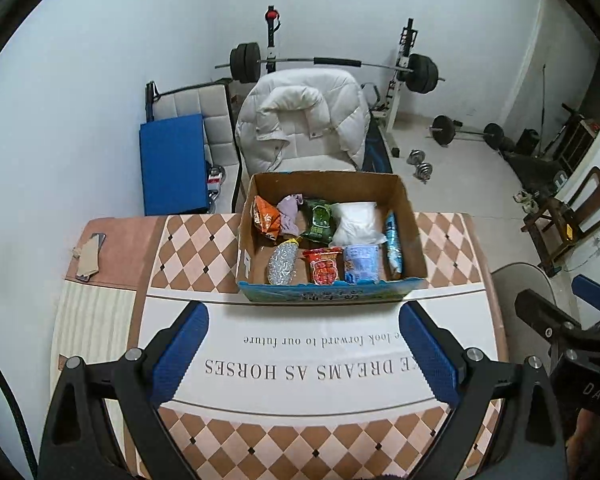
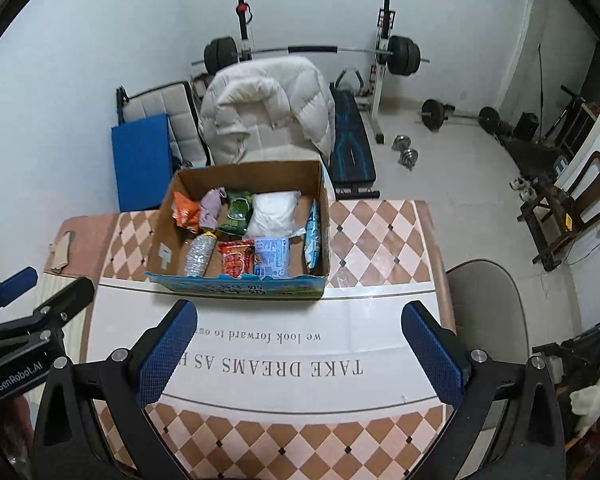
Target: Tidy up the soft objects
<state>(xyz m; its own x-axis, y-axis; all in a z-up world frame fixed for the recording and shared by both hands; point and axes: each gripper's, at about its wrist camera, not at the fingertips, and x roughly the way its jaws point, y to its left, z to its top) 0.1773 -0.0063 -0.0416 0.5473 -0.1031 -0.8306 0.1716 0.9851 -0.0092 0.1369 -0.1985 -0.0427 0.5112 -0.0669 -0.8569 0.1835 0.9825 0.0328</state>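
My left gripper (image 1: 304, 356): I hold it over the near part of the table, its blue fingers (image 1: 180, 350) spread wide with nothing between them.
My right gripper (image 2: 300, 354): also above the near table edge, released, blue pads (image 2: 434, 356) far apart and bare.
Table (image 2: 384, 240): a checked brown and pink cloth with a white band of upside-down lettering lies under both my grippers.
Cardboard box (image 1: 406, 204): it sits on the table just beyond my fingertips, open at the top, a blue printed flap along its near side.
Front row in the box: a silvery bottle (image 1: 283, 262) lying down, a red packet (image 1: 323, 266), a pale blue packet (image 1: 362, 263).
Right wall of the box: a long blue packet (image 1: 393, 245) leans against it.
Back row in the box: an orange bag (image 1: 265, 218), a lilac cloth (image 1: 290, 208), a green packet (image 1: 318, 220), a white bag (image 1: 358, 220).
Chair (image 2: 268, 100): just behind the box, draped with a white puffy jacket.
Far wall: a barbell (image 2: 312, 50) on its rack, a blue mat (image 2: 142, 160) to the left, dumbbells (image 2: 406, 152) on the floor.
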